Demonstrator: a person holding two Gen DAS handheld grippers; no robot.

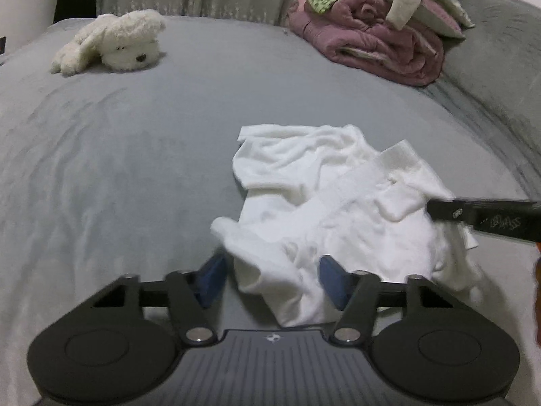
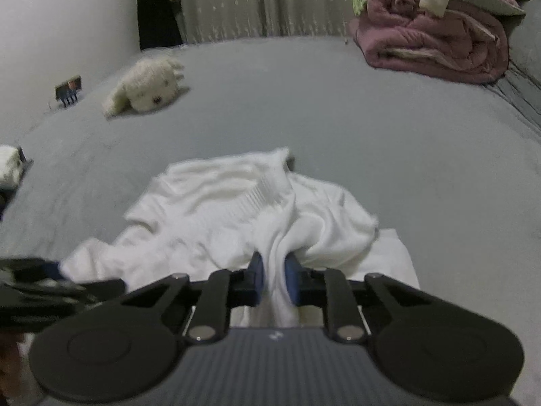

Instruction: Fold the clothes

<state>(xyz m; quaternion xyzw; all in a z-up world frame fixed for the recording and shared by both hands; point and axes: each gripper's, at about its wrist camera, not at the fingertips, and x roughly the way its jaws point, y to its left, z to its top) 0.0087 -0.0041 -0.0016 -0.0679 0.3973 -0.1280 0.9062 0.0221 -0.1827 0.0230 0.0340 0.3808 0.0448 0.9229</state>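
Crumpled white garment (image 1: 324,209) on grey bed (image 1: 135,155), between and ahead of both grippers. Right gripper (image 2: 274,277): jaws narrow, pinched on a fold. Left gripper (image 1: 270,279): jaws half apart, cloth between, pads not pressing. Wall socket (image 2: 69,90) seen from right wrist only. Plush dog (image 1: 115,42), rolled quilt (image 1: 372,37) far ahead.
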